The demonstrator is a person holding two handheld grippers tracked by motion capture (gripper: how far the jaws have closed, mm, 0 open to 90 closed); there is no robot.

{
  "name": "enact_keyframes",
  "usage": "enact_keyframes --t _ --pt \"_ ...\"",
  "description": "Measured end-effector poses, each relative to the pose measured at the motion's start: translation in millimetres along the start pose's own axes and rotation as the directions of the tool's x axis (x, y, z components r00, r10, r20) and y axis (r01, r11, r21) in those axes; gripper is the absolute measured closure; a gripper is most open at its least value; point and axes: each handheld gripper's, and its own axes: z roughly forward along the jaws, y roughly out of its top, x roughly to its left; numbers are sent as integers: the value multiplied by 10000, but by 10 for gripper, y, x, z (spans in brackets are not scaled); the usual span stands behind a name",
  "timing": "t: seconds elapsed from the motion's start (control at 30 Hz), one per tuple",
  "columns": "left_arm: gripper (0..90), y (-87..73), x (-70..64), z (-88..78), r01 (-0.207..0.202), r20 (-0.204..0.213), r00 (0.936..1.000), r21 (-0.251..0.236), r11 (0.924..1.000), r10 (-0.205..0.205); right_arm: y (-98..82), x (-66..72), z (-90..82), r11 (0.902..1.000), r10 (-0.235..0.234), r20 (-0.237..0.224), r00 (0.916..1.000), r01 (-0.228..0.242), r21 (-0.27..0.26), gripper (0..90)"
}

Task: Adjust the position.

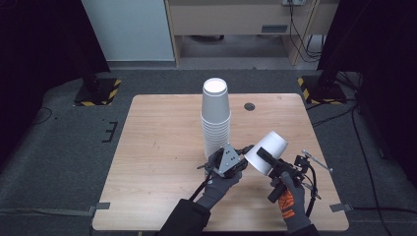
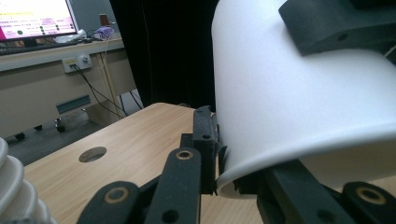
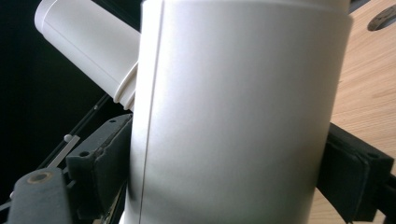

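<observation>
The desk [image 1: 162, 147], a pale wooden top with a round cable hole [image 1: 250, 106] near its far edge, is seen from above. On it, toward the far middle, a tall stack of white paper cups [image 1: 215, 115] stands upside down. Just in front of the stack, at the near right, a single white cup [image 1: 267, 152] is held off the desk, tilted, its base pointing up and away.

That cup is clamped across its wall by the right hand-held gripper [image 1: 268, 158]; in the right gripper view both black jaws are pressed against the cup's sides. The left hand-held gripper [image 1: 244, 155] is brought to the cup's open rim, and in the left gripper view the rim edge is seen passing between its jaws. Whether those jaws are closed on the rim cannot be told.

The main risk, as judged here, is crushing: thin paper is being squeezed from two places, and a firm pull by either hand would likely buckle the wall or crease the rim. A slip is also possible, since the smooth tapered wall could slide out of the right jaws.

The stack stands just beside the left hand [image 1: 223, 183], so a sideways swing could topple it. Cables and dark stands are noted on the floor beyond.
</observation>
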Motion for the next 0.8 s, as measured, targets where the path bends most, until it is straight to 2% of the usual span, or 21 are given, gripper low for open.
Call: enact_keyframes --t 0.43,0.8 --pt "835 -43 -20 -39 253 310 9992 190 9995 -259 38 -63 -6 9996 -259 238 9994 256 114 94" --pt "846 -31 -33 -93 295 433 9986 288 9991 -308 81 -95 -23 9992 -378 275 9989 382 -116 68"
